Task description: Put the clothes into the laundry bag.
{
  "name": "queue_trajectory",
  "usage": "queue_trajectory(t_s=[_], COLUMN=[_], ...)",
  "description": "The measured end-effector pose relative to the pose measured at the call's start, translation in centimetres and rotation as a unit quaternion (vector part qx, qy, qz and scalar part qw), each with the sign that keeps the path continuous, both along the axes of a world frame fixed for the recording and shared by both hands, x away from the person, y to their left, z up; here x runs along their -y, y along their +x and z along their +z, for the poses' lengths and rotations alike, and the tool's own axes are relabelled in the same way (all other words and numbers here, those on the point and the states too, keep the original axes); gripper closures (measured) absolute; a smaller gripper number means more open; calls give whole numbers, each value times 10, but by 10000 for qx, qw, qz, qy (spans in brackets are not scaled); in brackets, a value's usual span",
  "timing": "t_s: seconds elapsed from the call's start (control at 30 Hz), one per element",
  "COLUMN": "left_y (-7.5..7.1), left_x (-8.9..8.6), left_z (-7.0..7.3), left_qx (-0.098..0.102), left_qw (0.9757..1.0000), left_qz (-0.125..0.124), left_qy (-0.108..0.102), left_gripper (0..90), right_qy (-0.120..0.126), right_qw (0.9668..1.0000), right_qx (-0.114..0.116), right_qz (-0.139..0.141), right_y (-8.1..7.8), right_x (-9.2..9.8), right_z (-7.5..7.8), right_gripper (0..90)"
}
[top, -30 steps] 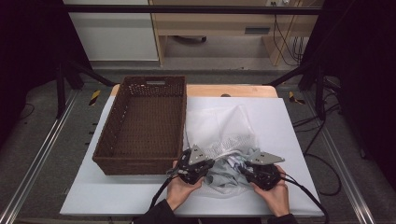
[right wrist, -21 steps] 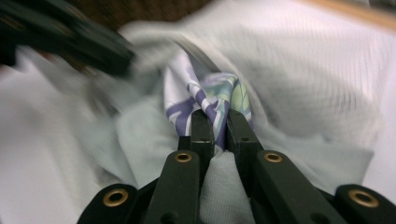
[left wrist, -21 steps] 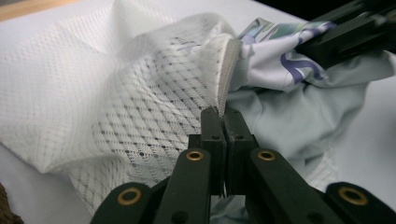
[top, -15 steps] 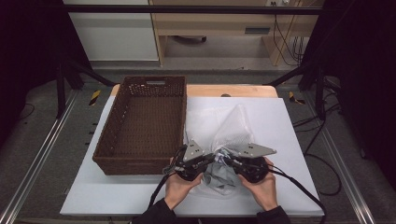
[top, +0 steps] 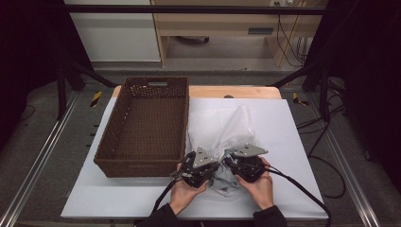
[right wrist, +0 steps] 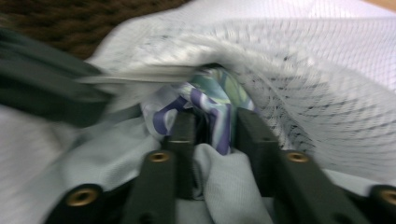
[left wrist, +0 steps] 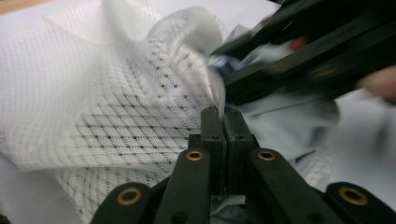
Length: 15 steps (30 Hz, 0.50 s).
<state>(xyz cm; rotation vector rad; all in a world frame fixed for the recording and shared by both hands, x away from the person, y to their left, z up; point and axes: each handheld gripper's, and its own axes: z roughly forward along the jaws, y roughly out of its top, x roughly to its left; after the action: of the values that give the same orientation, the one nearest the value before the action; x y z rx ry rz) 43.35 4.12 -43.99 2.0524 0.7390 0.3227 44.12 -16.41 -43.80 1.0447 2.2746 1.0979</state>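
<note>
Fingers of the left gripper (left wrist: 219,122) are pinching the rim of the white mesh bag (top: 222,127), holding its mouth up on the bench (top: 293,142) beside the basket (top: 146,127). Directly opposite, the right gripper (right wrist: 212,128), fingers just opening, is pushing pale clothes (right wrist: 224,186) straight into that mouth.

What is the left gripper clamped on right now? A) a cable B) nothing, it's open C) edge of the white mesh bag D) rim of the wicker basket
C: in the left gripper view the left gripper has its jaws shut on a pinched edge of the white mesh bag.
</note>
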Motion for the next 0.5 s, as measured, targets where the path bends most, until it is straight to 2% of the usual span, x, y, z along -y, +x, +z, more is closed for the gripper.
queue_trajectory(t_s=[0.07, 0.17, 0.2, 0.23, 0.27, 0.33, 0.37, 0.4, 0.43, 0.47, 0.5], left_y=[1, 1, 1, 1, 1, 2, 2, 3, 2, 2, 2], left_x=[0, -1, -1, -1, -2, -2, -2, -2, -2, -2, -2], left_z=[-3, -5, -5, -6, -6, -6, -6, -6, -6, -6, -6], left_qx=[-32, -38, -31, -35, -46, -51, -51, -61, -59, -55, -54], left_qw=[10000, 10000, 10000, 9999, 9999, 9999, 9999, 9999, 9999, 9999, 9999], left_qz=[20, 21, 26, 28, 30, 25, 25, 27, 22, 26, 26], left_qy=[26, 70, 87, 90, 89, 93, 93, 96, 112, 115, 115], left_gripper=[887, 887, 887, 887, 887, 886, 886, 887, 886, 887, 886], right_qy=[381, 612, 523, 340, 121, -177, -162, -15, 240, 375, 392], right_qw=[9992, 9970, 9963, 9950, 9937, 9911, 9918, 9931, 9934, 9928, 9927], right_qx=[76, 359, 421, 515, 494, 333, 168, -30, -285, -425, -490], right_qz=[84, -305, -543, -788, -1001, -1274, -1259, -1169, -1086, -1054, -1026], right_y=[-10, -17, -18, -16, -14, -8, -3, 1, 4, 8, 11], right_x=[15, 46, 55, 64, 71, 81, 83, 84, 84, 83, 82], right_z=[13, 30, 33, 32, 29, 15, 6, -4, -12, -20, -25], right_gripper=[619, 561, 537, 498, 470, 404, 387, 388, 388, 390, 410])
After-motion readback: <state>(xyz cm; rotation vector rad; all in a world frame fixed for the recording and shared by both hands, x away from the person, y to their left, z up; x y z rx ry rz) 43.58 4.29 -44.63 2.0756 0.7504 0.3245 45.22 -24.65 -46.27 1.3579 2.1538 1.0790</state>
